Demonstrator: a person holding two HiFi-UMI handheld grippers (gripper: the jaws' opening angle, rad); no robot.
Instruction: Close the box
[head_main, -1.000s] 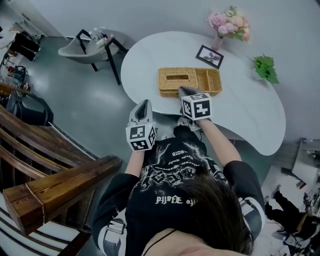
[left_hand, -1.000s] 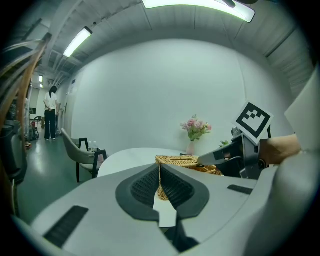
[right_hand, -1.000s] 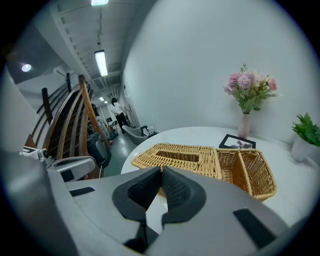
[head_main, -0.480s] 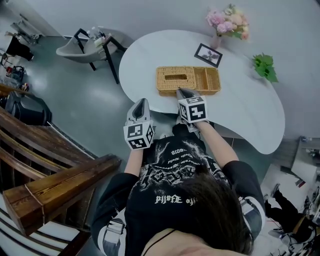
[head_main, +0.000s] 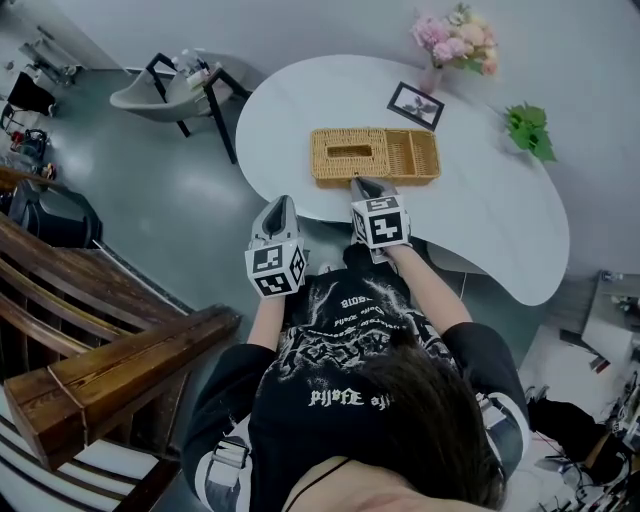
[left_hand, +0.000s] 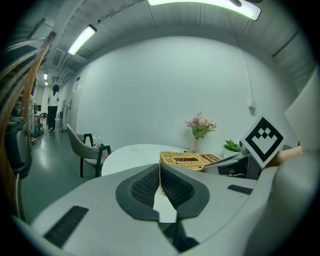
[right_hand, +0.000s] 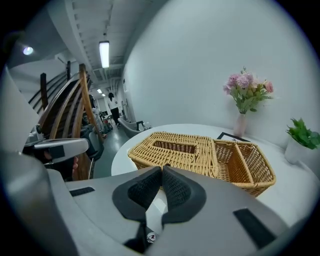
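A woven wicker box (head_main: 375, 156) lies on the white table (head_main: 480, 220). Its left half is a lid panel with a slot, and its right half shows two open compartments. My right gripper (head_main: 357, 183) is shut and empty, its tips at the box's near edge; in the right gripper view the box (right_hand: 200, 152) fills the space just beyond the jaws (right_hand: 161, 168). My left gripper (head_main: 283, 203) is shut on nothing and hangs left of the table's edge, over the floor. From the left gripper view, the box (left_hand: 187, 160) lies ahead and the right gripper (left_hand: 207, 167) is to the right.
A vase of pink flowers (head_main: 455, 30), a framed picture (head_main: 417, 105) and a green plant (head_main: 530, 132) stand behind the box. A chair (head_main: 165, 90) sits at the table's left. A wooden stair rail (head_main: 100, 370) runs at lower left.
My right gripper has sunk a little toward the table at the box's near edge. The left gripper has barely moved, and both stay shut.
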